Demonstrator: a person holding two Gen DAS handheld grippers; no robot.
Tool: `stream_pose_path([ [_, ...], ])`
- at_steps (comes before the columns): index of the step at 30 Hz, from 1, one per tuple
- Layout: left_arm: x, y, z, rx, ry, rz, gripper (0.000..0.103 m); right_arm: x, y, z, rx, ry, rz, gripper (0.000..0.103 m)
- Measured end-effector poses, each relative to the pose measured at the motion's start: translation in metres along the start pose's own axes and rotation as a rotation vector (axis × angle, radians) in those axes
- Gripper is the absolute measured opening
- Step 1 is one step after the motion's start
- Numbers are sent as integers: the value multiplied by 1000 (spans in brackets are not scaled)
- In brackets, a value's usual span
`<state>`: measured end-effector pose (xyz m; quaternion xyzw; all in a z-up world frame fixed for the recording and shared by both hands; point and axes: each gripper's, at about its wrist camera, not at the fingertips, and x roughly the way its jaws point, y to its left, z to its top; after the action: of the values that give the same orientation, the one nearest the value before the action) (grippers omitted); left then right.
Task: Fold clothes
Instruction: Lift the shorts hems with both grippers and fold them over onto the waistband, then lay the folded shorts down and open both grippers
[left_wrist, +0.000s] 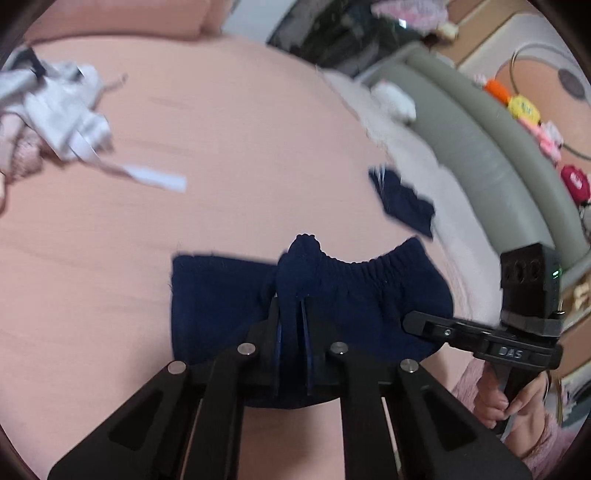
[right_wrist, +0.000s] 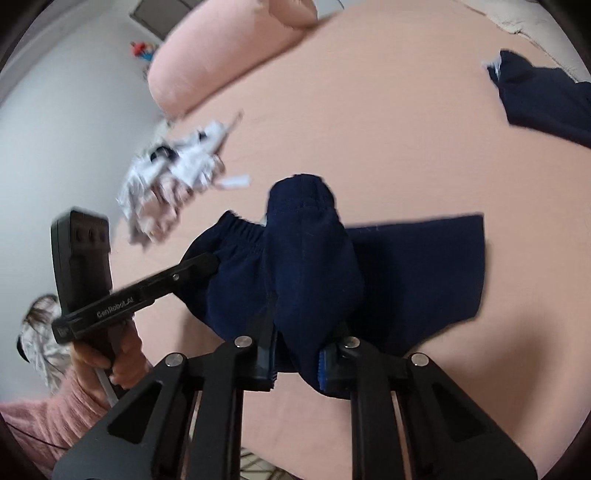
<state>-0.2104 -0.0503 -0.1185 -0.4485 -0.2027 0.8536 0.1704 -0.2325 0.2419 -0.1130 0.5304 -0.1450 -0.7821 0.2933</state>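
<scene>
The left gripper (left_wrist: 293, 295) had its fingers (left_wrist: 275, 325) drawn narrow on a bunched fold at the elastic waistband of the navy shorts (left_wrist: 221, 295). The right gripper (right_wrist: 297, 350) pinched a thicker bundle of the same cloth between blue-padded fingers (right_wrist: 323, 363), its jaws a little wider apart. In the left view its tip touched the shorts' right edge.

The shorts lay near the front of the pink bed (left_wrist: 221, 166), waistband gathered between the two grips, one flat leg spread to the side with a straight hem. Bare pink sheet stretched beyond the hem and around the garment. A second navy garment (left_wrist: 402, 203) lay apart near the bed's right edge, where a pale blanket met the grey bed frame (left_wrist: 480, 155). A crumpled white garment (left_wrist: 62, 107) sat well away on the far left, near the pink pillow (right_wrist: 221, 55).

Both grippers pointed forward and down over the bed. The left hand (right_wrist: 118, 354), in a pink knit sleeve, gripped its handle; the right hand (left_wrist: 495, 402) held likewise.
</scene>
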Motion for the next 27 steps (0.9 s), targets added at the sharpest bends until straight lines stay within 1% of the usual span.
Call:
stream_pose_path([
  [1, -3, 1, 1, 0, -28, 26, 6, 2, 0, 4, 7, -1, -13, 19],
  [2, -2, 4, 2, -7, -37, 47, 5, 4, 1, 7, 13, -2, -26, 22],
  [3, -1, 8, 4, -15, -41, 67, 5, 7, -1, 10, 20, 6, -43, 24],
  [4, 6, 16, 5, -35, -20, 76, 5, 11, -5, 11, 28, 20, -65, 26],
  [6, 26, 32, 5, -83, 67, 34, 6, 16, -14, 12, 49, 43, -100, 45],
  [7, 32, 38, 4, -101, 99, -2, 6, 15, -20, 10, 69, 44, -107, 48],
  [9, 28, 39, 3, -76, 91, -39, 7, 7, -27, 4, 95, 29, -84, 48],
  [10, 27, 37, 3, -65, 91, -61, 13, 2, -29, 1, 99, 17, -71, 48],
  [11, 27, 36, 4, -56, 95, -86, 34, -4, -29, -3, 93, 8, -67, 48],
  [12, 26, 34, 5, -48, 99, -111, 46, -9, -28, -6, 83, 2, -66, 48],
  [13, 26, 33, 6, -39, 103, -136, 53, -13, -25, -10, 67, 5, -67, 48],
  [14, 29, 30, 6, -21, 107, -119, 51, -15, -22, -14, 49, 17, -73, 51],
  [15, 33, 26, 6, -1, 112, -85, 45, -16, -20, -20, 33, 29, -80, 55],
  [16, 40, 23, 4, 22, 132, -42, 29, -17, -19, -25, 17, 41, -87, 55],
  [18, 42, 18, -1, 39, 134, -14, 22, -16, -16, -34, -12, 68, -113, 55],
  [19, 42, 15, -4, 45, 131, -5, 14, -12, -16, -37, -16, 77, -141, 55],
  [20, 42, 13, -6, 51, 128, 3, 8, -10, -18, -38, -13, 77, -167, 55],
  [22, 36, 10, -10, 57, 107, 26, 5, -7, -17, -38, -10, 77, -175, 45],
  [23, 28, 10, -11, 54, 83, 42, 5, -5, -16, -37, -9, 77, -172, 33],
  [24, 20, 13, -10, 41, 62, 50, 5, -3, -15, -36, -8, 77, -169, 26],
  [27, -1, 22, -9, 10, 12, 62, 5, 0, -8, -34, -80, 122, -207, 16],
])
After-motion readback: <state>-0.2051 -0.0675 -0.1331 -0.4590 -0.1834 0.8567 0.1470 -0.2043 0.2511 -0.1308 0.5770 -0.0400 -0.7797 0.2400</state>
